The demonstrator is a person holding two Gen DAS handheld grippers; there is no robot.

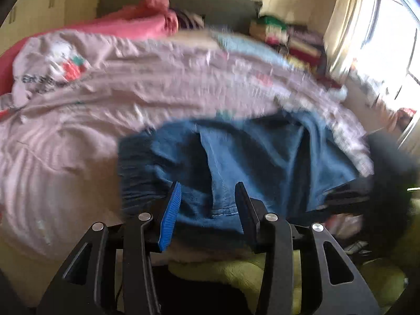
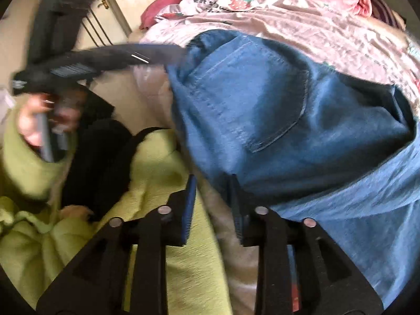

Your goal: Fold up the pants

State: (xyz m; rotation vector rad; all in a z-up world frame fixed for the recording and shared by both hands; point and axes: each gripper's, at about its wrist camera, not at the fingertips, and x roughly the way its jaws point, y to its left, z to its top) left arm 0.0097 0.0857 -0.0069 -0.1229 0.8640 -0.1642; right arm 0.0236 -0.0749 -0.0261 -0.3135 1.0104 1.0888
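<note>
Blue denim pants [image 1: 262, 155] lie bunched on a pale pink bedsheet [image 1: 78, 136] near the bed's edge. In the left wrist view my left gripper [image 1: 208, 197] hovers over a hemmed fold of the denim. Its jaws stand apart and the pads do not press the cloth. In the right wrist view the pants [image 2: 288, 105] show a back pocket. My right gripper [image 2: 212, 190] is open at the denim's lower edge, with sheet showing in the gap. The left gripper [image 2: 178, 51], blurred, reaches to the waistband from the left, held by a hand [image 2: 31, 123] in a green sleeve.
A pink pillow or blanket [image 1: 147, 18] lies at the head of the bed. Stacked folded cloth [image 1: 294, 42] sits by a bright window [image 1: 393, 52]. Green fleece clothing [image 2: 162, 183] fills the space at the bed's near edge. A door [image 2: 115, 2] stands at the far left.
</note>
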